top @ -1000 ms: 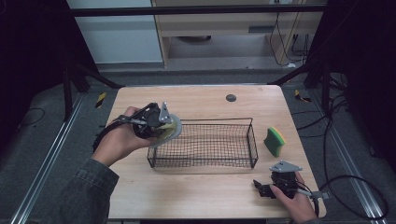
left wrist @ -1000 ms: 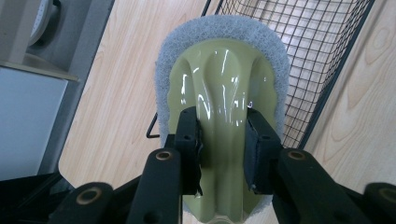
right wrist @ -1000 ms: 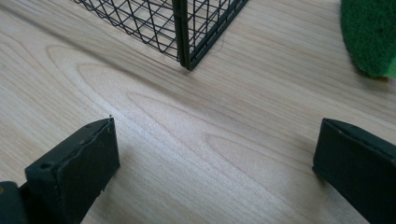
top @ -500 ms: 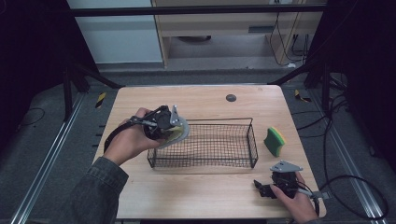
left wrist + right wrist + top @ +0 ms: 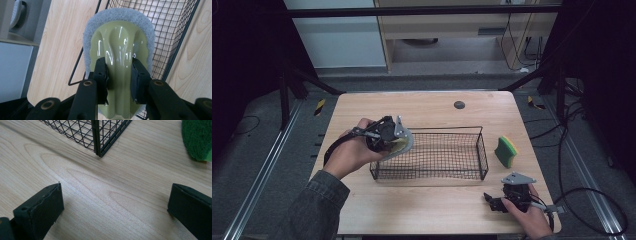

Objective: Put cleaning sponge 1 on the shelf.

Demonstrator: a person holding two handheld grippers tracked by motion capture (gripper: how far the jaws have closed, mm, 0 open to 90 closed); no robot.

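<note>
In the left gripper view, the left gripper (image 5: 119,75) pinches the neck of a glossy, pale olive scrubber handle (image 5: 120,52), its two black jaws pressed against the smooth, ridged plastic on either side. A grey, finely pitted foam pad (image 5: 117,17) curves round the handle's rounded head like a halo. Behind it, in the upper right of that frame, runs the black wire basket (image 5: 172,32), a thin-rodded grid over pale wood grain.

In the high view the scrubber sits at the basket's left end, just over its rim (image 5: 432,131), at the centre of the frame. A green-and-yellow sponge (image 5: 506,151) lies on the wooden table (image 5: 427,107), right of the basket. The right gripper (image 5: 497,202) rests low at the lower right, jaws spread wide with bare wood between them.
</note>
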